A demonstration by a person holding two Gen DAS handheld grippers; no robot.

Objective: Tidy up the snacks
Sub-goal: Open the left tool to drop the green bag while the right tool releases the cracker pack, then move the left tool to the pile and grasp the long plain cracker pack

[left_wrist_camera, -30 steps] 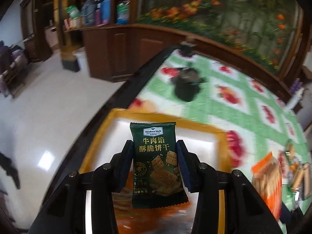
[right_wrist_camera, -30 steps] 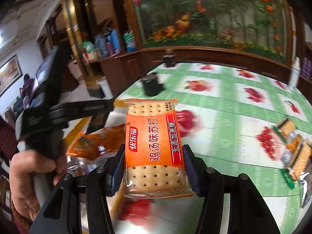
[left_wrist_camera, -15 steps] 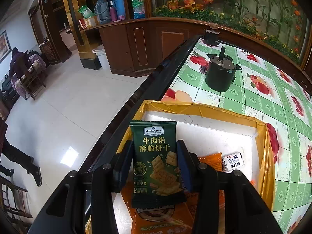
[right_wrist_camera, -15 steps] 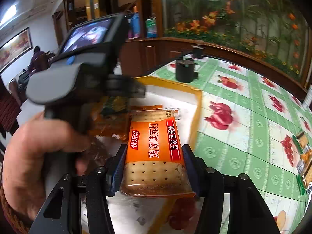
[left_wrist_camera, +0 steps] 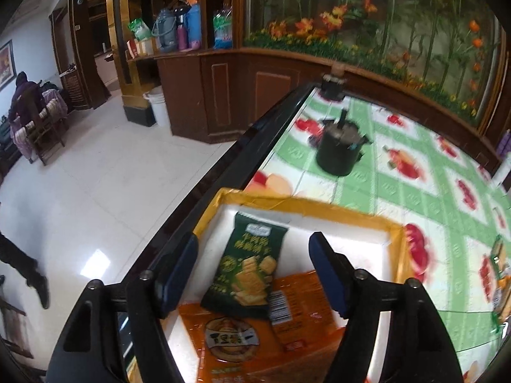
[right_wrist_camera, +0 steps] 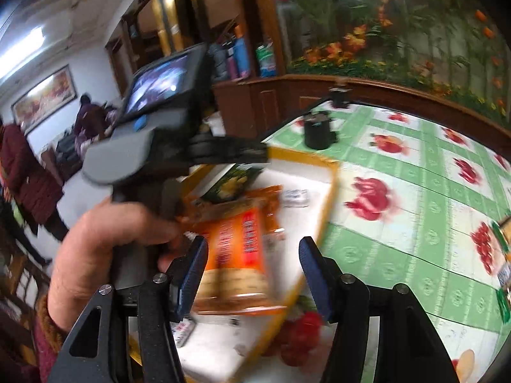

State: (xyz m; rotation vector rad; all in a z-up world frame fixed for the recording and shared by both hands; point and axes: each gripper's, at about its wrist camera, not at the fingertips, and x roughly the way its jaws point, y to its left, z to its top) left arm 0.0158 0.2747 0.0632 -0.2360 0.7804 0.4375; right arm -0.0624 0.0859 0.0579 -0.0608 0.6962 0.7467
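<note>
1. Tabletop (left_wrist_camera: pixel 399 191): covered by a green-and-white fruit-print cloth. A black pot (left_wrist_camera: pixel 340 150) stands far from the work area and poses no hazard. More snack packets (right_wrist_camera: pixel 501 255) lie at the right edge, well apart from the box.

2. White box with yellow-taped rim (left_wrist_camera: pixel 306 206): it sits at the near left corner of the tabletop, close to the table edge. Risk: a push from either tool could shift it toward the drop to the floor.

3. Orange snack bags (left_wrist_camera: pixel 255 335): these already line the box floor. Their slick film gives an uneven, sliding bed for anything dropped on top.

4. Orange soda-cracker pack (right_wrist_camera: pixel 236 255): it lies between the fingers of the right gripper (right_wrist_camera: pixel 252 274), which are opening; the blurred picture shows a gap at the right pad, so the pack appears released. It hangs over the near right rim of the box. Risk: it may strike the rim and tip out onto the tabletop.

5. Green biscuit packet (left_wrist_camera: pixel 249 265): free of the left gripper (left_wrist_camera: pixel 252 271), whose fingers are opening wide on each side of it. It leans inside the box on the orange bags. Risk: it may slide or be knocked by the incoming cracker pack.

6. The 2 tools work close together; the left hand (right_wrist_camera: pixel 111 242) is beside the right gripper's fingers, so a collision is possible.
</note>
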